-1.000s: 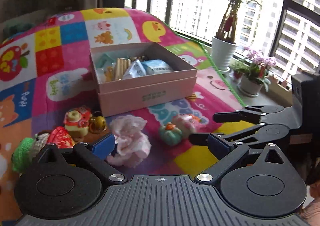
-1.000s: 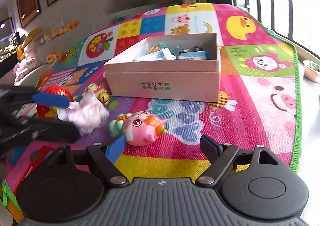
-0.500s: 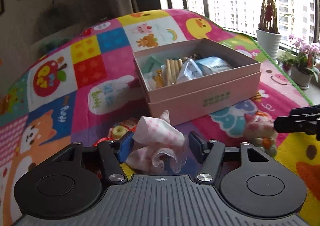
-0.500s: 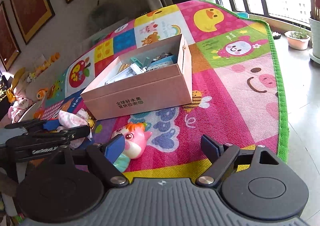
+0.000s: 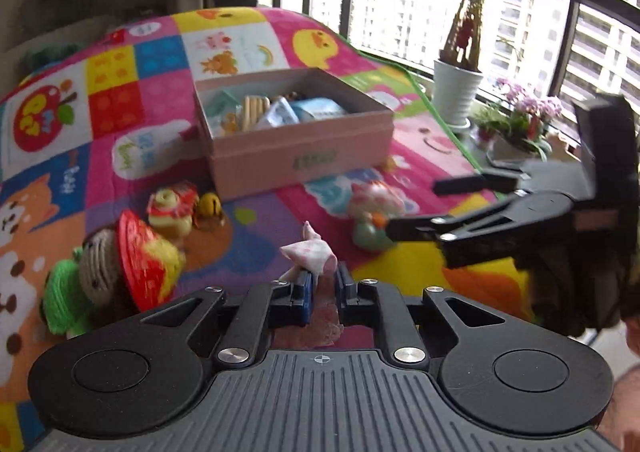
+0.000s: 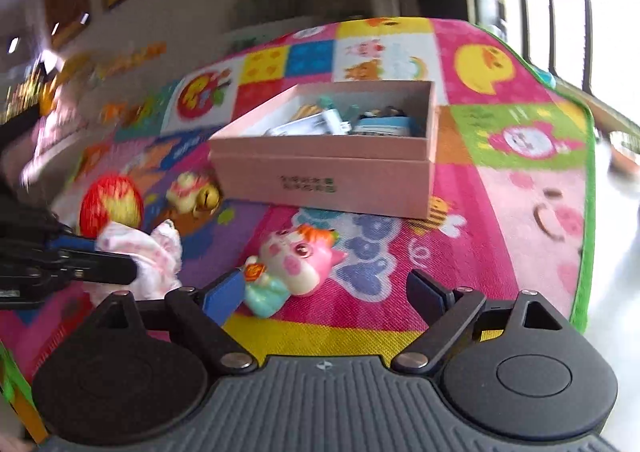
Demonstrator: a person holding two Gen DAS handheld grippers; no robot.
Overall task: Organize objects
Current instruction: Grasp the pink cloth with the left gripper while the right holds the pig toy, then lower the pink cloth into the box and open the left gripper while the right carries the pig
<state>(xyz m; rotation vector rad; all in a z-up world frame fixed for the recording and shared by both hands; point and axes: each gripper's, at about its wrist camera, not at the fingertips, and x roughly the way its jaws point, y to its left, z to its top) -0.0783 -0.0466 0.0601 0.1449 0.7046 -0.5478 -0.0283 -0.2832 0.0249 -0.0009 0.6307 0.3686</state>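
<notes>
My left gripper (image 5: 322, 288) is shut on a pink spotted cloth (image 5: 310, 254) and holds it above the play mat; the cloth also shows in the right wrist view (image 6: 148, 256). My right gripper (image 6: 328, 292) is open, low over the mat, with a pink pig toy (image 6: 296, 258) just ahead of its left finger. The pig toy also shows in the left wrist view (image 5: 372, 212), by my right gripper's fingers (image 5: 416, 230). An open pink box (image 5: 296, 132) (image 6: 332, 160) with several packets inside stands behind.
On the colourful mat (image 5: 132, 100) lie a knitted doll with a red hat (image 5: 120, 264), a small red and yellow toy (image 5: 172, 208) and a gold bell (image 5: 210, 206). Potted plants (image 5: 456, 92) stand by the window at the right, past the mat's green edge.
My left gripper has closed on the pink cloth and lifted it off the mat. My right gripper has swung back down toward the pig toy, still open.
</notes>
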